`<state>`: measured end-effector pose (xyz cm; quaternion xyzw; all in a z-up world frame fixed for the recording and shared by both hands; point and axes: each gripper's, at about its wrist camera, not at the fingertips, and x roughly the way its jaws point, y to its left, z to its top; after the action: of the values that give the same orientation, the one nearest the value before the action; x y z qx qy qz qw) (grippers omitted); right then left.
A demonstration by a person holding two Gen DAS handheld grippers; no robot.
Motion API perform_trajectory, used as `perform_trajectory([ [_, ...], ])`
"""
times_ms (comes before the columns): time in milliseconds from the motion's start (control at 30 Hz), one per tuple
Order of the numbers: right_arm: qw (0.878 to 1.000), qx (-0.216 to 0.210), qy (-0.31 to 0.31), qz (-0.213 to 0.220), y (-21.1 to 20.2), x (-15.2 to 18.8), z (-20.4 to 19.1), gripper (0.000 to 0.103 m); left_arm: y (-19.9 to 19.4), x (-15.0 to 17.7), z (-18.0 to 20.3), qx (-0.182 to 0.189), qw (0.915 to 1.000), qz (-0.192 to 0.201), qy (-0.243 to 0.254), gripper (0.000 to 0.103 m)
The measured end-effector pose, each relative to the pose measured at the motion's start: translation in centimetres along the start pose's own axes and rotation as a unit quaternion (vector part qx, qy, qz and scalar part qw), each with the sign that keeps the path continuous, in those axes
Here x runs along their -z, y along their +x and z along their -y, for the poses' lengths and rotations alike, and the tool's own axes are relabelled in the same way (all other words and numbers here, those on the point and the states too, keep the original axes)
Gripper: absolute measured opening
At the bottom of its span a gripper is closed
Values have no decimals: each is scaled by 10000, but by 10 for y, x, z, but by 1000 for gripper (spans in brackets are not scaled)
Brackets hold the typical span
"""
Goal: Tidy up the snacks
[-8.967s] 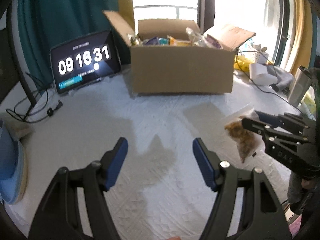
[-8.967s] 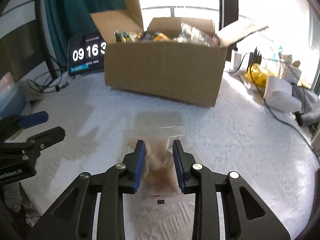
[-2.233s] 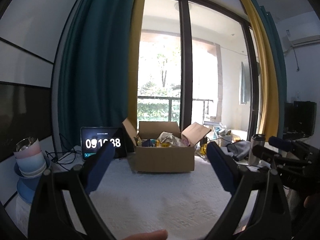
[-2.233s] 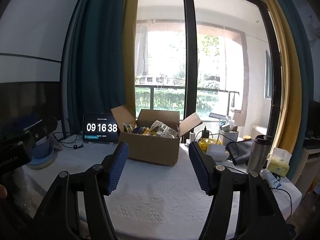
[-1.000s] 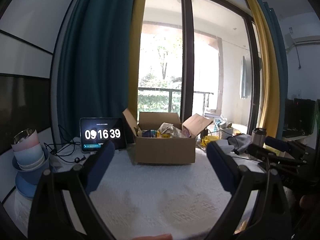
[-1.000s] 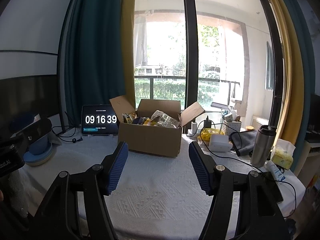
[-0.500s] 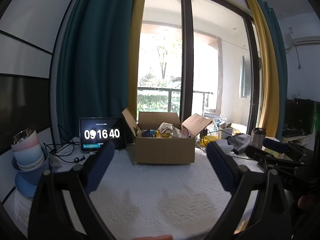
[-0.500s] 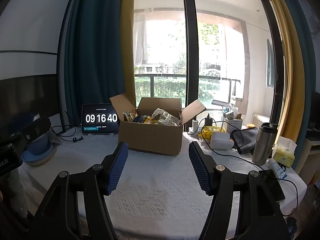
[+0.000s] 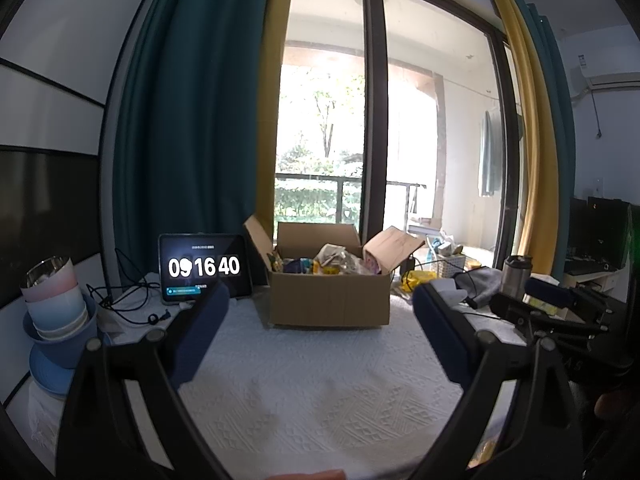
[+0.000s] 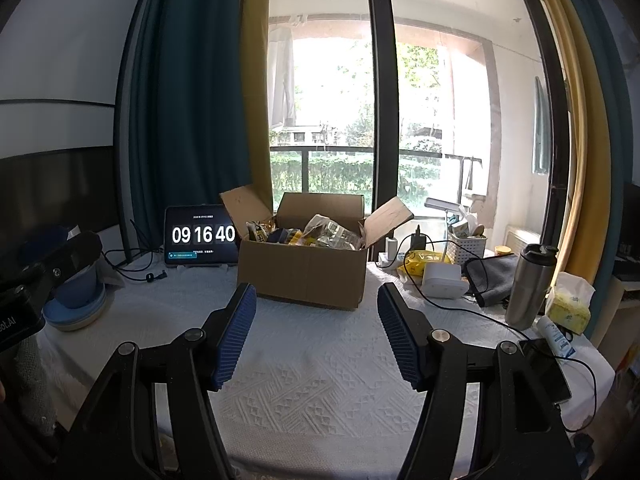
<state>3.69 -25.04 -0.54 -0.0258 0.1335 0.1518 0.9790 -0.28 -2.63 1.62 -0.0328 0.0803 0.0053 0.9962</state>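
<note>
An open cardboard box (image 9: 329,299) (image 10: 303,273) full of snack packets (image 10: 328,232) stands at the far middle of the white-clothed table (image 9: 312,380) (image 10: 320,360). My left gripper (image 9: 320,320) is open and empty, held level well back from the box. My right gripper (image 10: 317,316) is open and empty too, also back from the box. The right gripper shows at the right edge of the left wrist view (image 9: 560,308). The left gripper shows at the left edge of the right wrist view (image 10: 48,268).
A tablet clock (image 9: 204,268) (image 10: 202,236) stands left of the box. Stacked bowls and a cup (image 9: 56,312) sit at the table's left edge. On the right are a steel flask (image 10: 530,284), cables, a white charger (image 10: 442,280), a tissue pack (image 10: 570,304) and a phone (image 10: 546,364).
Nine seconds ago my right gripper was shut on a clear snack bag on the table; now both grippers are open, empty and drawn back. In the last second hardly anything moved.
</note>
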Motion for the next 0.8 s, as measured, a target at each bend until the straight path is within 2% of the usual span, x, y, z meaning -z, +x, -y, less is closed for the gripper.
perform_trajectory([
  [800, 9999, -52, -3, -89, 10, 5, 0, 66, 14, 12, 9, -99, 9998, -159, -35, 94],
])
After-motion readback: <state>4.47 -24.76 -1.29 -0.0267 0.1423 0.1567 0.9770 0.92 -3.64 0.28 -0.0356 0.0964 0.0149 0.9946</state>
